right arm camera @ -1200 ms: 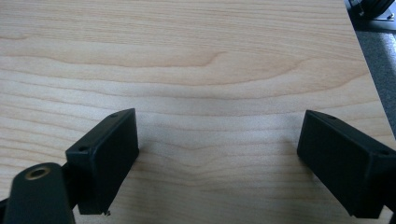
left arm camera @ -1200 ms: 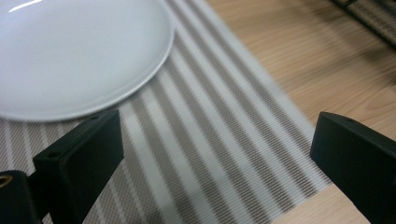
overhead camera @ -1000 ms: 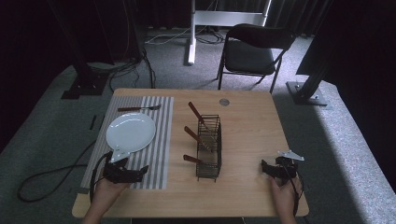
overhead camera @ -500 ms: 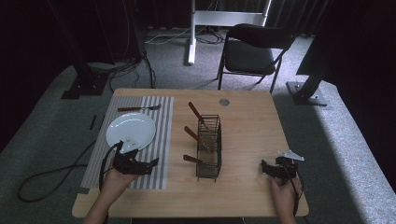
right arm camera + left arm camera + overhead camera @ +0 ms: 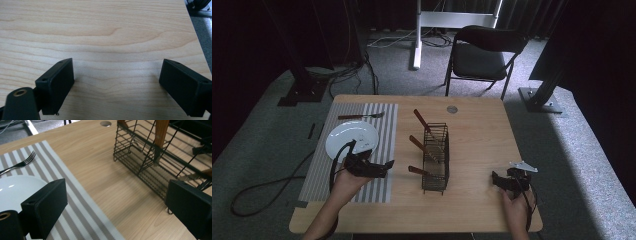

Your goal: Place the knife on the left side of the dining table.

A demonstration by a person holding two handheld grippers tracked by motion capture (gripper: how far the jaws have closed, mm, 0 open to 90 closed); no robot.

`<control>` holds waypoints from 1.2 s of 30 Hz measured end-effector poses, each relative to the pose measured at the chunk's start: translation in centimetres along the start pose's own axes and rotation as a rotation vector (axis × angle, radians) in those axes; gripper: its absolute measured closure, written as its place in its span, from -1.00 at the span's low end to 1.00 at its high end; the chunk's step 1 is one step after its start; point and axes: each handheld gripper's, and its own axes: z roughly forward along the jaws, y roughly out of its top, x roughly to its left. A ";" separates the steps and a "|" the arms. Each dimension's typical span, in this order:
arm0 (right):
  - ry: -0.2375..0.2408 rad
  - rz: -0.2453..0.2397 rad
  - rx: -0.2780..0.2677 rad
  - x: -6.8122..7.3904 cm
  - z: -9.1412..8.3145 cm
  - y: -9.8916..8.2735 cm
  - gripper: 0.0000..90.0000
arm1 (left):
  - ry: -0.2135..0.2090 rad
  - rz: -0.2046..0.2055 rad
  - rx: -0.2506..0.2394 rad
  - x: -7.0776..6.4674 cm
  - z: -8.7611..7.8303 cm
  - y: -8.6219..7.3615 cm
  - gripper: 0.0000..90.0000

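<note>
A black wire basket [image 5: 435, 157] stands mid-table and holds three wooden-handled utensils [image 5: 422, 120] that lean to the left. To its left a striped placemat [image 5: 377, 120] carries a white plate [image 5: 351, 140] and a fork [image 5: 359, 116]. My left gripper [image 5: 388, 165] hovers open over the mat's right edge, just right of the plate, and points at the basket. In the left gripper view its jaws [image 5: 117, 187] stand wide apart, with the plate [image 5: 15, 192], the fork [image 5: 20, 164] and the basket [image 5: 150, 167] ahead. My right gripper [image 5: 494, 180] rests open near the front right corner, with bare table [image 5: 105, 30] between its jaws [image 5: 117, 67].
A round grommet [image 5: 452, 109] sits in the tabletop behind the basket. A black chair [image 5: 484, 50] stands beyond the table's far edge. A cable [image 5: 272, 185] trails off the left side onto the carpet. Bare wood lies between the basket and the right gripper.
My left gripper has moved forward and to the right, from the mat's near edge to beside the plate, closer to the basket. The right gripper has stayed put.
</note>
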 end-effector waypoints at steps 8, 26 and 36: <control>0.000 0.000 0.000 0.0 0.0 0.0 -0.74 | -0.044 -0.005 -0.029 -0.4 0.4 1.9 -0.90; 0.000 0.001 -0.001 0.0 0.0 0.0 -0.74 | -0.103 0.015 -0.023 -1.8 3.0 4.4 -0.90; -0.001 0.001 -0.001 0.0 0.0 0.0 -0.74 | -0.106 0.037 -0.018 -2.7 4.4 5.7 -0.86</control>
